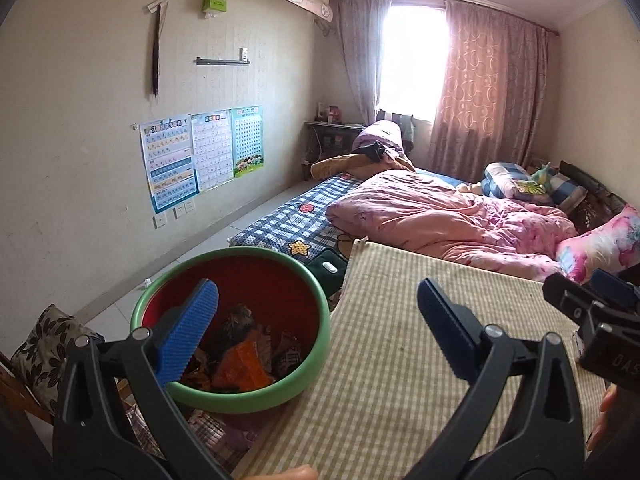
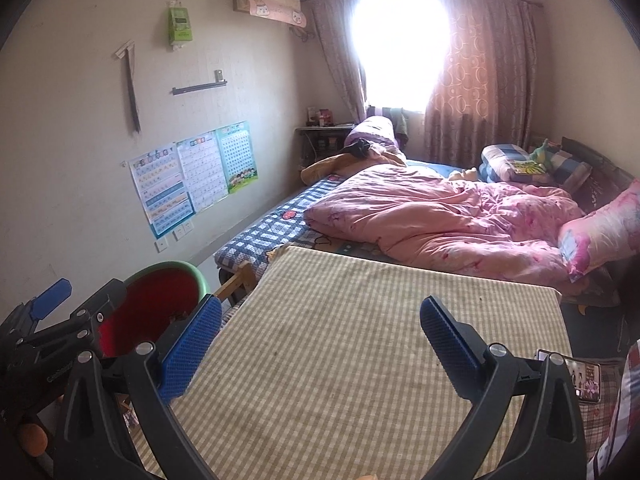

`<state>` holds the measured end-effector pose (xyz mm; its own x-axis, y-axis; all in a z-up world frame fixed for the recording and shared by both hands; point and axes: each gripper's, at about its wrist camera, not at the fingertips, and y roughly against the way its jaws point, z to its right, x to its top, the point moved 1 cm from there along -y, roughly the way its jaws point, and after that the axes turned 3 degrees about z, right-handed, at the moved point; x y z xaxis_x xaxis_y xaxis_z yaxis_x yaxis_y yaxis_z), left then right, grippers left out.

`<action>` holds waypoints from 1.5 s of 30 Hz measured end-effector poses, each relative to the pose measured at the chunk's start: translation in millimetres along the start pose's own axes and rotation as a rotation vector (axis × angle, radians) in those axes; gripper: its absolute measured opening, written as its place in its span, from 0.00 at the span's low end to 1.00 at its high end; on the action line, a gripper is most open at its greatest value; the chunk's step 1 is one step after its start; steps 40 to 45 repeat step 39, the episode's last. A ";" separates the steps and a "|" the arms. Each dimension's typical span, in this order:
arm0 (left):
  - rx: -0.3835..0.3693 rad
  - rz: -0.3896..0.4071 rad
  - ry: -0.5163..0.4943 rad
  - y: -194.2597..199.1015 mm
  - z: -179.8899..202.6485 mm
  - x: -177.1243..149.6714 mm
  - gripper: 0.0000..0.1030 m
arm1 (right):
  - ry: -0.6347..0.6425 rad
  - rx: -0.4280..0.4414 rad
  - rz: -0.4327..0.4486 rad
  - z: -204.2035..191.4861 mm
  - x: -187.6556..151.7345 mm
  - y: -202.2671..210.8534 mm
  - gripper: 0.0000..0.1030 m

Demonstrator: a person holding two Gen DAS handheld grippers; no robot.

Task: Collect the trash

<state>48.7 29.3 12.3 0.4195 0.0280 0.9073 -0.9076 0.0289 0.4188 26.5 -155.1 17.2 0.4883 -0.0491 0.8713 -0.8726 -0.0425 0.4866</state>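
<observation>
Trash sits in the green-rimmed bin (image 1: 240,394) at the left edge of the checked table

Inside the bin's red lining lie crumpled wrappers (image 1: 244,360), one orange, the rest dark and hard to make out. The bin stands just beside the table (image 1: 400,340), which is covered in a beige-and-green checked cloth. The left gripper (image 1: 316,320) hangs over the bin's rim and the table edge, its blue pads spread wide and holding nothing. The right gripper (image 2: 320,340) hovers above the cloth, pads likewise apart and empty. A phone (image 2: 580,376) lies at the table's right side. Beyond the table is a bed with a pink quilt (image 2: 432,216)
</observation>
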 end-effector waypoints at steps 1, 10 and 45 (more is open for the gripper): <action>0.001 -0.004 0.001 -0.2 -0.2 -0.5 0.95 | 0.000 0.003 -0.001 -0.4 0.1 -0.2 0.93; -0.006 -0.011 -0.003 0.1 -1.3 -4.0 0.95 | -0.002 0.007 -0.012 -2.2 0.3 -1.6 0.93; -0.008 -0.124 -0.006 -26.0 -13.0 -24.6 0.95 | -0.134 -0.211 -0.269 90.4 -95.4 -28.6 0.93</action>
